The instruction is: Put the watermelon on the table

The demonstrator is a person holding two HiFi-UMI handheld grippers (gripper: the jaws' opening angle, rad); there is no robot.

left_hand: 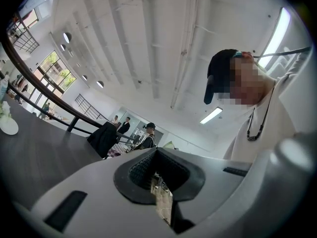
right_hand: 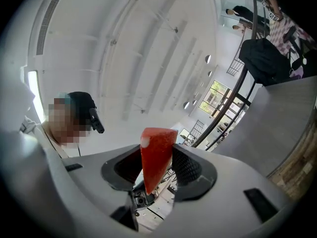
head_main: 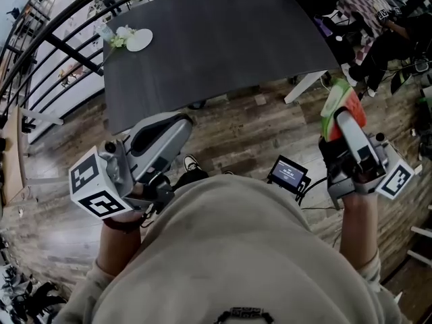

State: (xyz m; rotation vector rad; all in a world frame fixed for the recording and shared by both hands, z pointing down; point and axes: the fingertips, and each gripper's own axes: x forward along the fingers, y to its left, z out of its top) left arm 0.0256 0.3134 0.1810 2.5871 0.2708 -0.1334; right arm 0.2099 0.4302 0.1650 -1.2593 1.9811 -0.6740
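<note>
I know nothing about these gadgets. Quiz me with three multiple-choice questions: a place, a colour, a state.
1. Where is the white plate? A on the floor; B near a corner of the dark table; C on a chair.
2. What colour is the watermelon slice's flesh? A yellow; B red; C white.
3. What is the right gripper doing? A gripping the watermelon slice; B hanging open and empty; C resting on the table.
Answers: B, the plate sits by the table's corner; B, the flesh shows red; A, the jaws clamp the slice.

The table (head_main: pixel 216 46) looks matt, the floor (head_main: pixel 229 133) wooden, the watermelon (right_hand: pixel 156 155) smooth
</note>
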